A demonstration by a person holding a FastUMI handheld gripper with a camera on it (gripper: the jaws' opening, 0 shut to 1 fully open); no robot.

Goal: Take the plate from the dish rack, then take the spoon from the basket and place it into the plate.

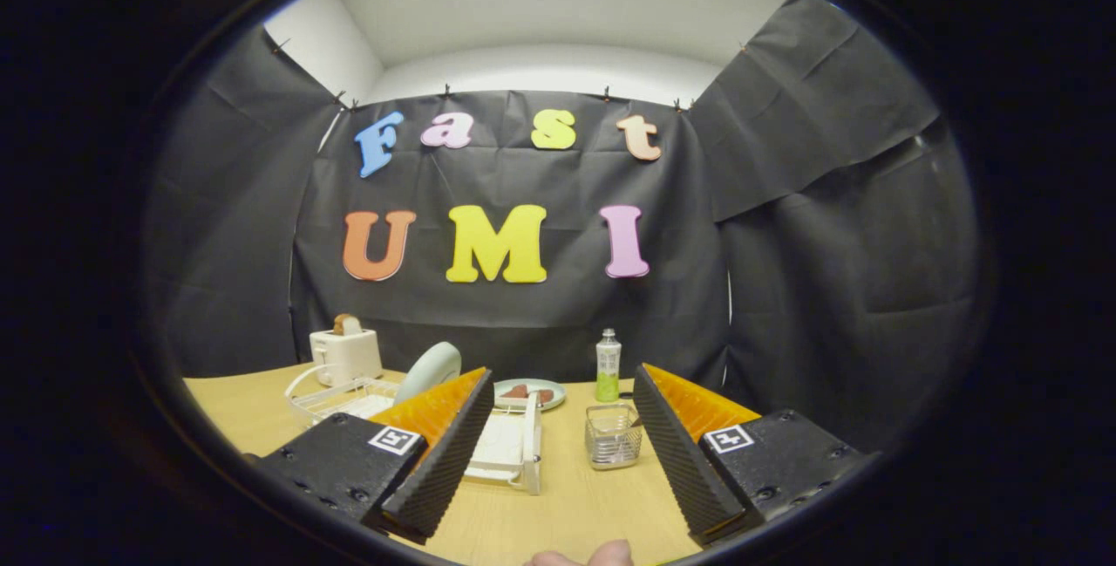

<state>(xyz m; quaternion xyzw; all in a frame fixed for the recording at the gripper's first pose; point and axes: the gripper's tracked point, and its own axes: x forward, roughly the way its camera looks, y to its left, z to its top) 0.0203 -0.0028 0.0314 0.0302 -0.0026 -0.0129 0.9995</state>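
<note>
A pale green plate [429, 371] stands on edge in the white dish rack [510, 453], beyond my left finger. A small wire basket [612, 436] sits on the wooden table between the two fingers, further ahead; a thin dark handle, maybe the spoon, sticks out at its right rim. My gripper [562, 378] is open and held above the table's near side, with nothing between its fingers [440, 448].
A white toaster [345, 354] with a slice of bread stands at the back left. A plate with food [529, 393] and a green bottle [607, 366] sit at the back near the cloth wall. A person's fingertips [582, 556] show at the near edge.
</note>
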